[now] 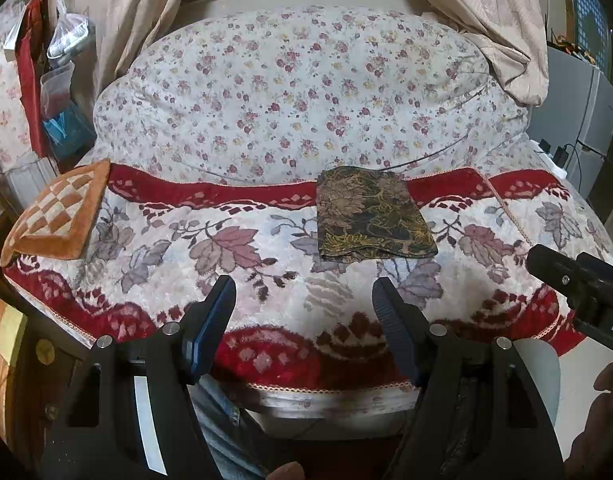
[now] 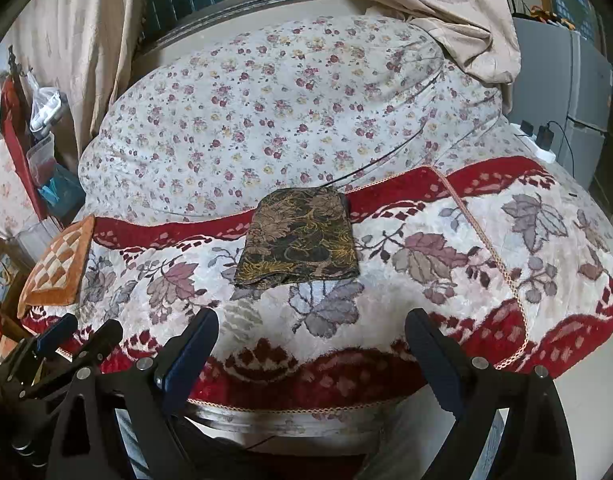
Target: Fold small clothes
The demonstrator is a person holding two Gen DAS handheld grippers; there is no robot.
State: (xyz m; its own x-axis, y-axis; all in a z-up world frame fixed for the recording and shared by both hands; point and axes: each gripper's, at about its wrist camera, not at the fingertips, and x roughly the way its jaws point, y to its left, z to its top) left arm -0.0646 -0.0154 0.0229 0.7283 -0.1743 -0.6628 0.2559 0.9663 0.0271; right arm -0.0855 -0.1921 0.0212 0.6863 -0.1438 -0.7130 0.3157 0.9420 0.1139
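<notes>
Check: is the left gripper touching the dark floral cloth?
Apart. In the left wrist view the left gripper stands open with bare blanket between its fingertips and the folded dark floral cloth.

Black-and-gold floral cloth [image 1: 372, 214]; red, leaf-patterned blanket [image 1: 234, 248].

A dark gold-patterned small garment [image 1: 372, 214] lies folded flat in a neat rectangle on the leaf-patterned blanket [image 1: 234, 240].

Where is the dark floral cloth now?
In both views the dark floral cloth lies folded on the leaf-patterned blanket, ahead of both grippers, touching its red border.
</notes>
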